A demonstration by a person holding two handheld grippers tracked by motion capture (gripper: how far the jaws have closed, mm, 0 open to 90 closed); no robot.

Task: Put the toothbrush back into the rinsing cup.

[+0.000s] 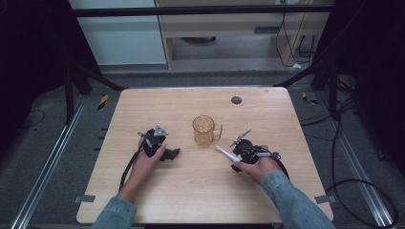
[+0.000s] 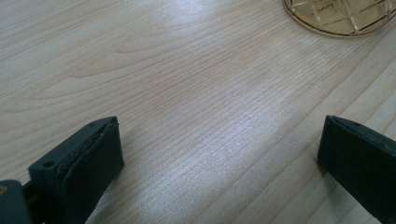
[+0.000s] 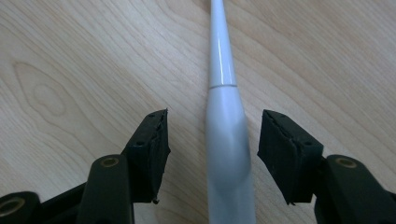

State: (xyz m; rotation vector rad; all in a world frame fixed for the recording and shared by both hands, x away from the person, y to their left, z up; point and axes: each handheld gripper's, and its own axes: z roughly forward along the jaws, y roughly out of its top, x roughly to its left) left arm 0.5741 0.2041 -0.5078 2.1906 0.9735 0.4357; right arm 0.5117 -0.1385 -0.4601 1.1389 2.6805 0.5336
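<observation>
Right gripper [image 3: 212,149] sits low at the right-centre of the table [image 1: 167,200], jaws apart, 1 on each side of a white toothbrush handle [image 3: 226,154]; pads not pressing, a gap shows on both sides. The handle lies flat on the wood, its thin end pointing toward the amber glass mug [image 1: 204,130], which stands upright mid-table, handle to the right. Left gripper [image 2: 219,154], left of the mug, has jaws wide apart over bare wood. Open tabletop runs along the near edge and the far half; a dark round disc [image 1: 236,100] sits near the far edge.
</observation>
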